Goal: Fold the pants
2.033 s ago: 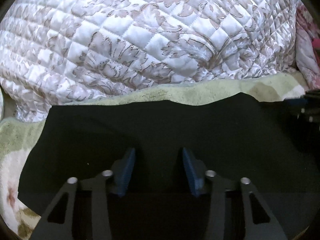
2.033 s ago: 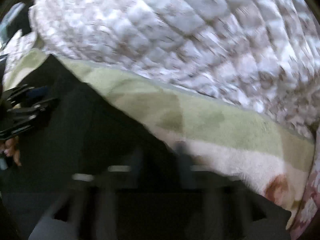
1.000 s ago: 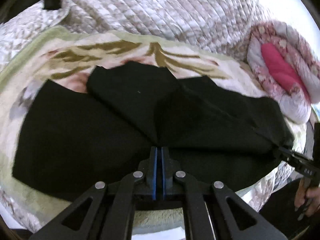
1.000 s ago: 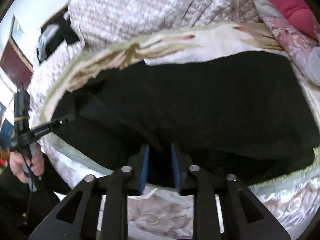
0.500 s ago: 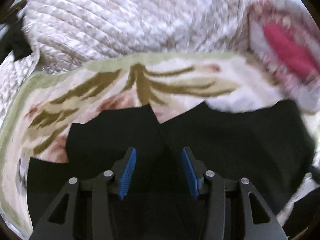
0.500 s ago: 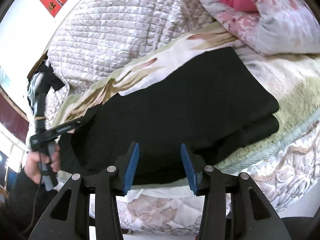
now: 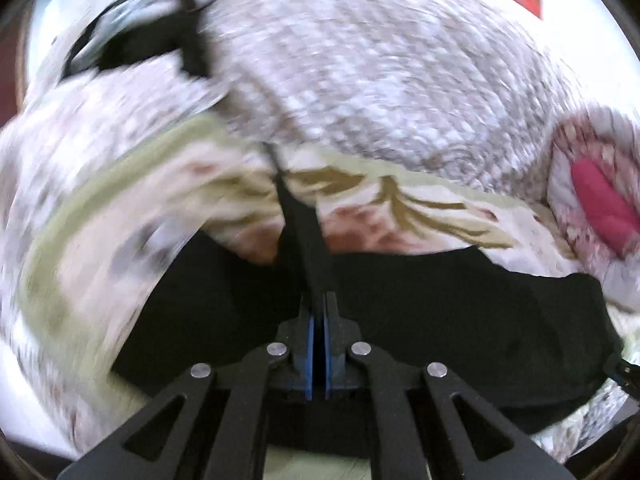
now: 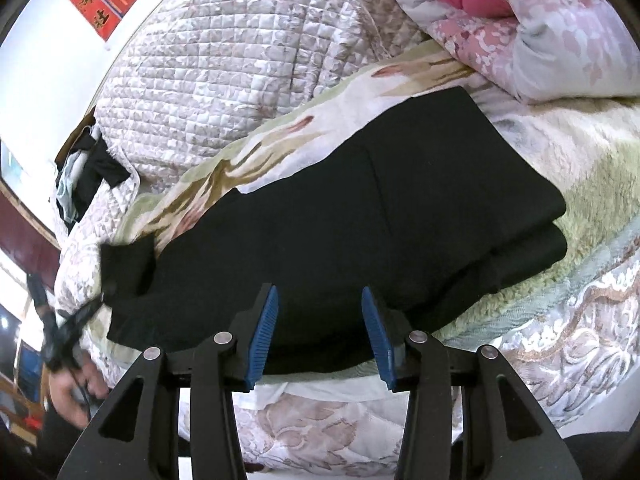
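Note:
The black pants [image 8: 400, 200] lie folded on a floral fleece blanket [image 8: 580, 168] on a bed. In the left wrist view my left gripper [image 7: 319, 300] is closing, its blue pads nearly together on a raised pleat of the pants [image 7: 300, 224]; the picture is blurred. The right wrist view shows the left gripper [image 8: 86, 310] at the pants' far left corner, which is lifted, with a hand [image 8: 68, 384] below it. My right gripper [image 8: 318, 292] stands open over the near edge of the pants, its pads apart and pinching nothing.
A quilted bedspread [image 8: 220, 80] is heaped behind the blanket. A pink floral comforter [image 8: 540, 40] lies at the right. Dark clothes [image 8: 88, 176] are piled at the far left. The bed's near edge runs just under my right gripper.
My left gripper, open over the pants half a second ago, has closed on a pleat and pulled back. My right gripper opened wider a second ago and has stayed put since.

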The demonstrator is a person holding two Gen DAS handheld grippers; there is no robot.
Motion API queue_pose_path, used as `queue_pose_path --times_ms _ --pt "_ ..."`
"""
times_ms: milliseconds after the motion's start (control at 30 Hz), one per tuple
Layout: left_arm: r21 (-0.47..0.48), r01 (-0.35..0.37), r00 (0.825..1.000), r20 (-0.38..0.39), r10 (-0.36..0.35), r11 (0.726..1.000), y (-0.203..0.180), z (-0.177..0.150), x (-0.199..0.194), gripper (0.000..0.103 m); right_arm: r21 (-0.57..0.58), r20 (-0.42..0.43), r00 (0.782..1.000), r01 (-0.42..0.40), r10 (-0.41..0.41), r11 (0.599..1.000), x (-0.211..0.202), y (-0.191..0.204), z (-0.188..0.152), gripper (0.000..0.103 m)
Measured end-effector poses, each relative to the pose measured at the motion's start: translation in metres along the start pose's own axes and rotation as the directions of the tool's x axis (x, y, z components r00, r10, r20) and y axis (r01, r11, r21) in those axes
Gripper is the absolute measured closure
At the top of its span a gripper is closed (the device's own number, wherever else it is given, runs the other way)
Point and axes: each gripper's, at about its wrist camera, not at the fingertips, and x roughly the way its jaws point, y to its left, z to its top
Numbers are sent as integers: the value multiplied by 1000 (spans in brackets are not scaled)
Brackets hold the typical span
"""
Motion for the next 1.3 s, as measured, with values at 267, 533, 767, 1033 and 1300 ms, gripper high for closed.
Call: queue_pose_path --times_ms 267,533,767,1033,1300 --pt "-280 51 990 -115 -87 959 67 -34 14 83 -36 -8 1000 13 -14 999 5 9 -1 59" --pt "-343 33 993 -98 -71 939 78 -35 15 76 22 34 998 52 -53 998 -7 -1 -8 59" --pt "-320 -16 994 -107 -19 947 80 -23 24 95 124 60 994 78 -86 989 -16 -22 -10 59" --pt "-285 -22 997 -77 0 958 79 -18 8 98 218 88 992 72 -93 973 -21 -40 -3 59" --pt "-277 -36 995 -102 8 960 81 -19 12 98 275 126 986 74 -112 959 -24 -46 8 59"
